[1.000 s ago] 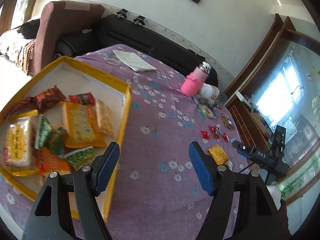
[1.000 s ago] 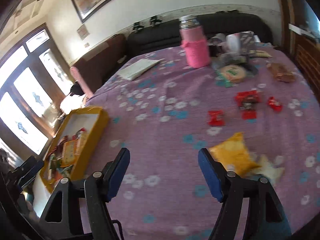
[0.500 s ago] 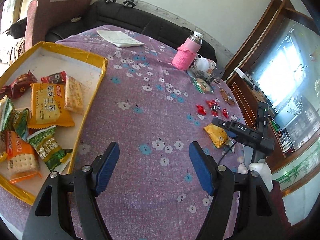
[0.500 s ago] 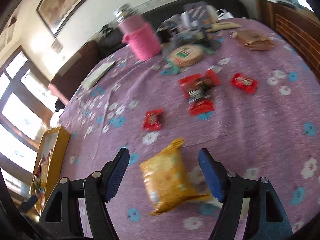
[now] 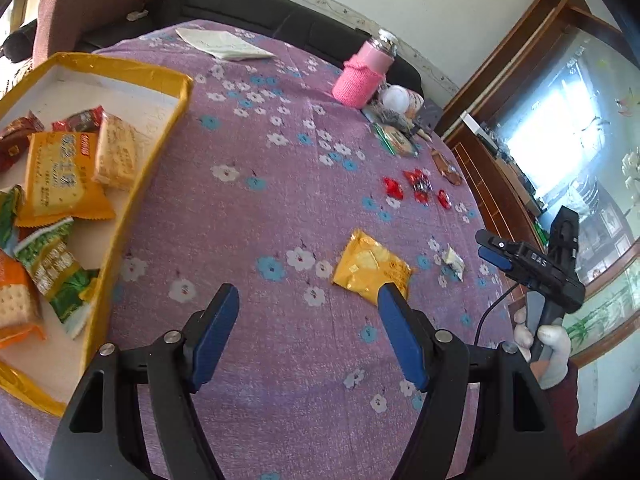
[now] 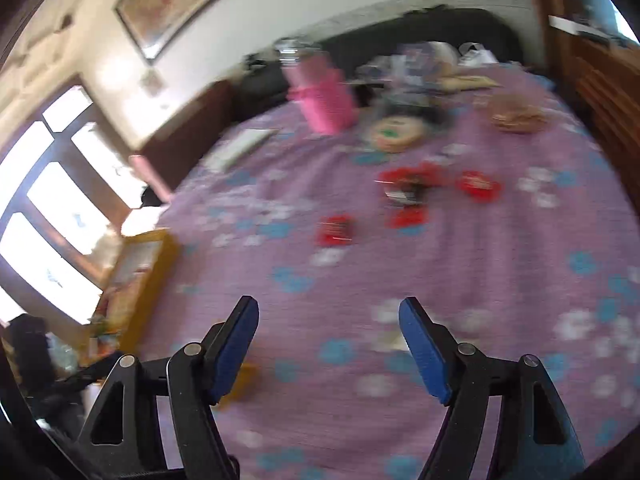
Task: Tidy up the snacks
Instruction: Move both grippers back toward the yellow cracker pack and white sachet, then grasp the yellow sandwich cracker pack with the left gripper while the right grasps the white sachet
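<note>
Lying flat on purple flowered tablecloth (image 5: 248, 240): yellow snack packet (image 5: 370, 266), just ahead of left gripper (image 5: 308, 330), jaws being held spread, empty. Right gripper (image 6: 328, 346) likewise spread, empty. Red candies (image 5: 416, 188), pink bottle (image 5: 362, 76) being seen beyond; yellow tray (image 5: 132, 196) of snacks at left.

The right wrist view is smeared with motion blur. The right tongs (image 6: 328, 320) stand apart with nothing between their blue pads (image 6: 420, 344), over the counter's purple flowered cloth (image 6: 460, 280). Taking the pink-sleeved bottle (image 6: 320, 96) as landmark: a round snack pack (image 6: 396, 133) lies just right of it, several red wrapped sweets (image 6: 335, 230) lie nearer the camera, and the yellow-rimmed tray (image 6: 160, 260) of snacks sits far off to the lower left.
</note>
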Tool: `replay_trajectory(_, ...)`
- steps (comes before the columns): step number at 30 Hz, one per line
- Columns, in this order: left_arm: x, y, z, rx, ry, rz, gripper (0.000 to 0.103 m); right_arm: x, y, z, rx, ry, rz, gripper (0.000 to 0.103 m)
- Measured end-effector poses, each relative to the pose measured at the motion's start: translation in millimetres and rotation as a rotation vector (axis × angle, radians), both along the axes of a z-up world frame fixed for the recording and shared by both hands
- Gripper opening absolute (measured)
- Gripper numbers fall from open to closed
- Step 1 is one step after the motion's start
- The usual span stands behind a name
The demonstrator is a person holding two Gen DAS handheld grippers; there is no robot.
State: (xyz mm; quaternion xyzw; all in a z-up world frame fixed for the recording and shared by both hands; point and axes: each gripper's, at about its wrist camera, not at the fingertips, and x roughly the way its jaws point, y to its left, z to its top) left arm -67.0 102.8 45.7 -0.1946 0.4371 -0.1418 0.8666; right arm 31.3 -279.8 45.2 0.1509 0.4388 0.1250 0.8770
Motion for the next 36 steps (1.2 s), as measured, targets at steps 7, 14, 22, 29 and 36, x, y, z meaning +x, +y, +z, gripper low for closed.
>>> replay_trajectory(7, -7.0, -32.8, -5.7, 0.026, 0.031, -0.089, 0.071, 5.8, -4.9, -33.1, -0.064, 0.049, -0.005, 0.076)
replay_trajectory(14, -2.0, -48.5, -12.8, 0.013, 0.065, -0.103, 0.071, 0.8, 33.0, -41.3, -0.204, 0.029, 0.051, 0.046)
replay_trajectory(22, 19.7, -83.5, -25.7, -0.018, 0.108, -0.155, 0.071, 1.9, 28.8, -53.4, 0.168, 0.08, 0.179, 0.042)
replay_trajectory(29, 51.9, -108.0, -35.2, 0.051, 0.103, -0.165, 0.071, 0.5, 10.8, -56.2, 0.274, 0.059, 0.138, 0.056)
replay_trajectory(36, 88.8, -129.6, -33.2, 0.167, 0.086, -0.197, 0.071, -1.8, 3.8, -53.9, 0.291, 0.036, 0.114, 0.061)
